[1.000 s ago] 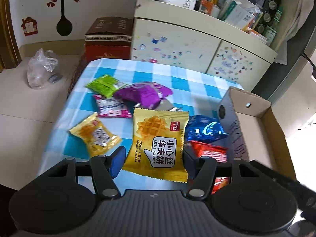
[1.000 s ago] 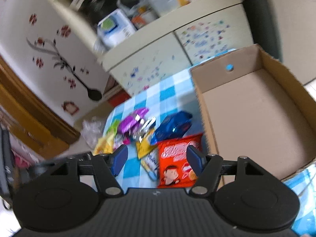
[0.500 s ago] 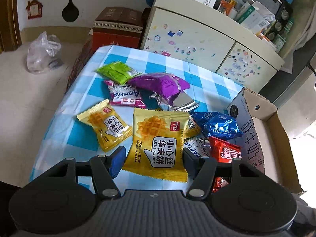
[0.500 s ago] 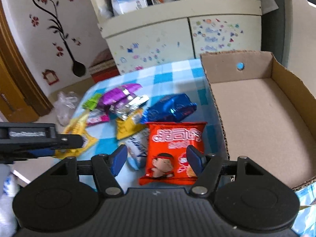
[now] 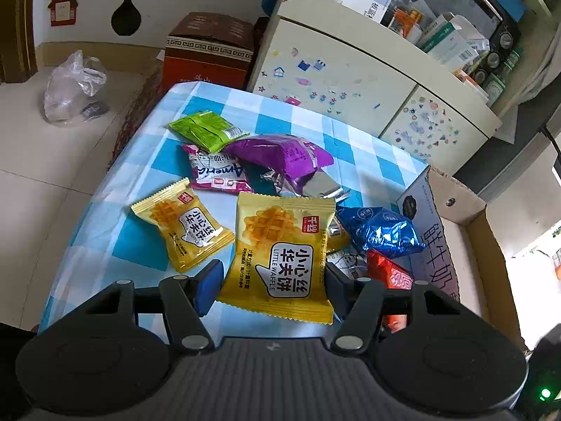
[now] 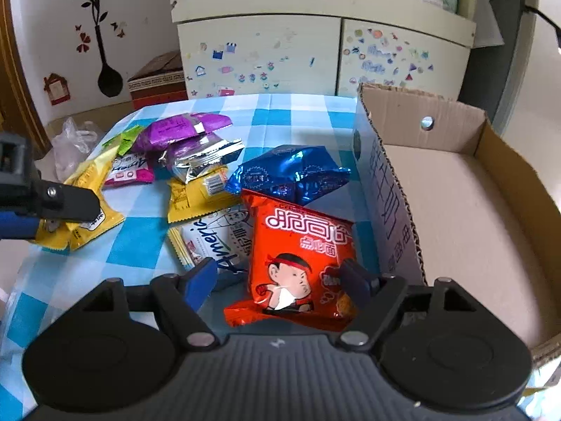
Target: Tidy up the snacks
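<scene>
My left fingers [image 5: 273, 282] pinch a yellow waffle packet [image 5: 280, 256]; right fingers [image 6: 277, 280] pinch a glossy red noodle bag [image 6: 298, 263].

Yellow waffle packet [image 5: 280, 258] reads "LITTLE WAFFLE" with Chinese "小心丝 华夫饼". Pink-white packet [image 5: 217, 175] reads "Ameri…", cut off. Cardboard box [image 5: 440, 245] side has Chinese "鲜牛奶"

Red packet [image 5: 392, 273]: largely hidden behind the left hand-held gripper [image 5: 271, 280] finger at 4 o'clock. White packet [image 6: 217, 242]: overlapped by red packet [image 6: 301, 259]. Box [image 6: 455, 210]: cut at right edge.
</scene>
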`<state>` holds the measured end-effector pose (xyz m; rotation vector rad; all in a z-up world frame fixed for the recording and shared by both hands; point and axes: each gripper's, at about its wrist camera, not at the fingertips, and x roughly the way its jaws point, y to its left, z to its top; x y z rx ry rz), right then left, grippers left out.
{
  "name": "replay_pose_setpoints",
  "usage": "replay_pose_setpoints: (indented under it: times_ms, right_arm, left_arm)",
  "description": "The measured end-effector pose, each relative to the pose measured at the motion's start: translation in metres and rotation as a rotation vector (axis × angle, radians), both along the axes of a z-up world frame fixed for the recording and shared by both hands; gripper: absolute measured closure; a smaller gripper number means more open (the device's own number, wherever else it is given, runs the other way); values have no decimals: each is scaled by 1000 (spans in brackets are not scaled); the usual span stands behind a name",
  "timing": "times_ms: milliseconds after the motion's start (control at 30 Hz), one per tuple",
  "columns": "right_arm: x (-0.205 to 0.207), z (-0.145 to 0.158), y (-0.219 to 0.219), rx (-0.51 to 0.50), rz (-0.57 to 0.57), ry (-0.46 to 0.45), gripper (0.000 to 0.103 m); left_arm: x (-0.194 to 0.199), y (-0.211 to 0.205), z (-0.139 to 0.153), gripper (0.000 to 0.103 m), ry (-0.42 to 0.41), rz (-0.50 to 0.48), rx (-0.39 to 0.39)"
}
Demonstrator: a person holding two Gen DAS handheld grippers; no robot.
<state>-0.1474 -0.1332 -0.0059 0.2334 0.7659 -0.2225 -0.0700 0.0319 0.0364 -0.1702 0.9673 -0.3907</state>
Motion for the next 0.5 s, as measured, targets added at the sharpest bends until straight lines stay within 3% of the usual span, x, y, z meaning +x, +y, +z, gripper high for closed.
replay_pose_setpoints:
  times_ms: [133, 300, 400, 500]
  right_arm:
    - [-4, 7, 10, 42, 107, -4, 29]
    - [-7, 13, -6, 29, -33, -48, 26]
    - [0, 7, -14, 69, -75, -18, 24]
    - [7, 1, -11, 44, -102, 25, 17]
  left_arm:
    - [1, 0, 1, 36, 3, 2, -14]
    - [1, 0, 2, 36, 3, 0, -22]
    - [0, -3, 2, 36, 3, -15, -21]
    - [-1, -5, 2, 36, 6, -24, -28]
